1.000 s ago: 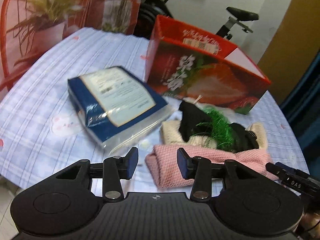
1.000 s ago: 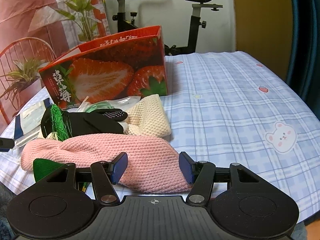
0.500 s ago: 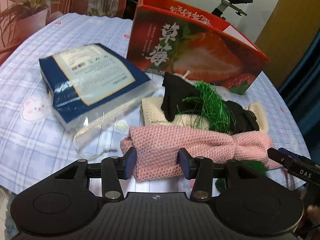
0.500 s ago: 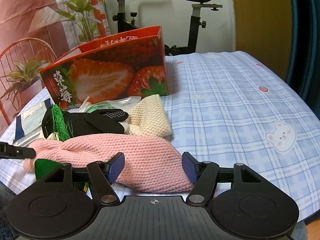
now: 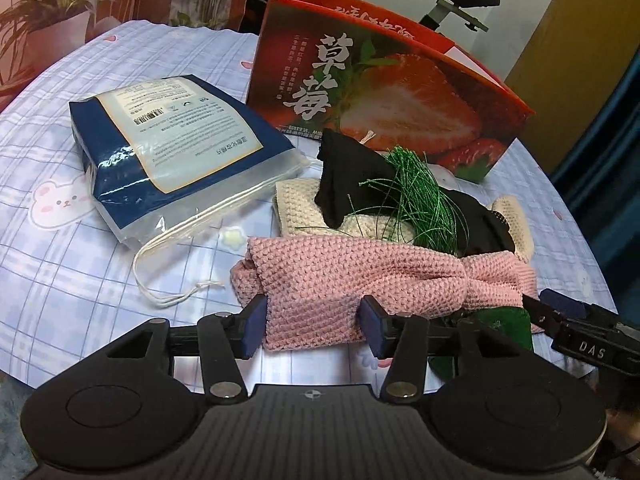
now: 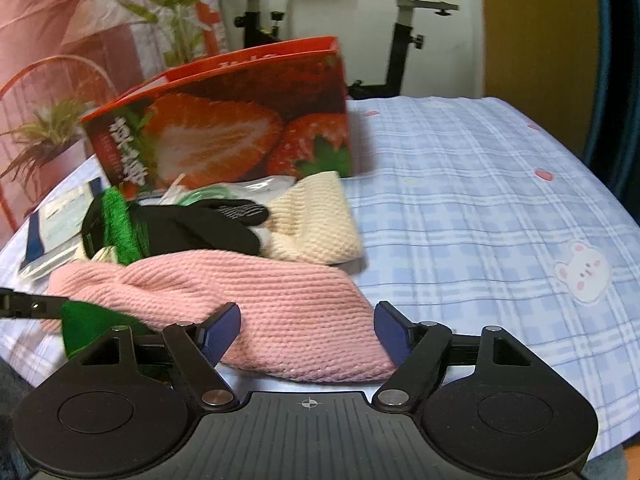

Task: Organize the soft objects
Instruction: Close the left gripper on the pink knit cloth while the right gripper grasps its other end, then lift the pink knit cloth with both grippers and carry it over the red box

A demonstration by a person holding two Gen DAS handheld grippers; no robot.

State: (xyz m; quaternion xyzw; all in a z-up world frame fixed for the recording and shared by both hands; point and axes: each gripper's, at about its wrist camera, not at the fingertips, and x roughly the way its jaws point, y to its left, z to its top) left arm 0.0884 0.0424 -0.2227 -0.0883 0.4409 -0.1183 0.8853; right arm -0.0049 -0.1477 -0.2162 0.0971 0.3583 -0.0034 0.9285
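Observation:
A pink knitted piece (image 5: 360, 276) lies across the table's front edge, also in the right wrist view (image 6: 256, 292). My left gripper (image 5: 312, 326) is open with its pads on either side of the pink piece's left end. My right gripper (image 6: 308, 332) is open around its right end. Behind it lie a cream knitted piece (image 5: 296, 204), a black glove (image 6: 208, 224) and green thread (image 5: 416, 204). A green cloth (image 5: 500, 328) peeks from under the pink piece. A red strawberry box (image 5: 384, 80) stands open at the back.
A blue and clear drawstring pouch (image 5: 168, 152) lies left of the pile, its cord trailing toward the front. The table has a blue checked cloth (image 6: 480, 208). Potted plants, a red chair and an exercise bike stand beyond the table.
Both grippers have moved forward onto the pink piece. The left one swung right from the pouch and now straddles the piece's left end. The right gripper's jaws have opened wider.

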